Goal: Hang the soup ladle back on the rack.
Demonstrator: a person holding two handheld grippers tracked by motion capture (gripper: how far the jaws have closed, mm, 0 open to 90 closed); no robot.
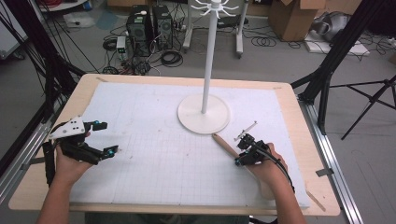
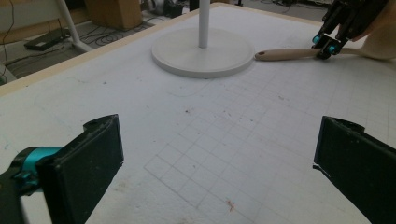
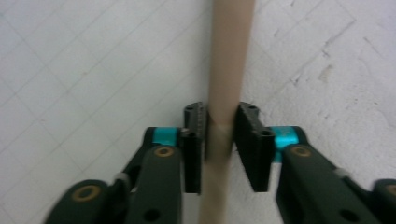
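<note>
A light wooden stick (image 1: 225, 145) lies on the white gridded mat (image 1: 154, 140), its far end just short of the white stand's round base (image 1: 203, 114). My right gripper (image 1: 240, 158) is shut on the stick; in the right gripper view the stick (image 3: 231, 60) runs up between the two pads, which press its sides at the gripper's tip (image 3: 219, 135). In the left gripper view the same stick (image 2: 285, 54) lies flat under the right gripper (image 2: 327, 46). My left gripper (image 1: 106, 137) hovers at the mat's left side, jaws wide open (image 2: 217, 158), nothing between them.
The stand's thin pole (image 1: 208, 56) rises from the base to a ring of hooks (image 1: 215, 7). The mat lies on a wooden table (image 1: 299, 116). Black frame legs, a tripod and cables surround the table on the floor.
</note>
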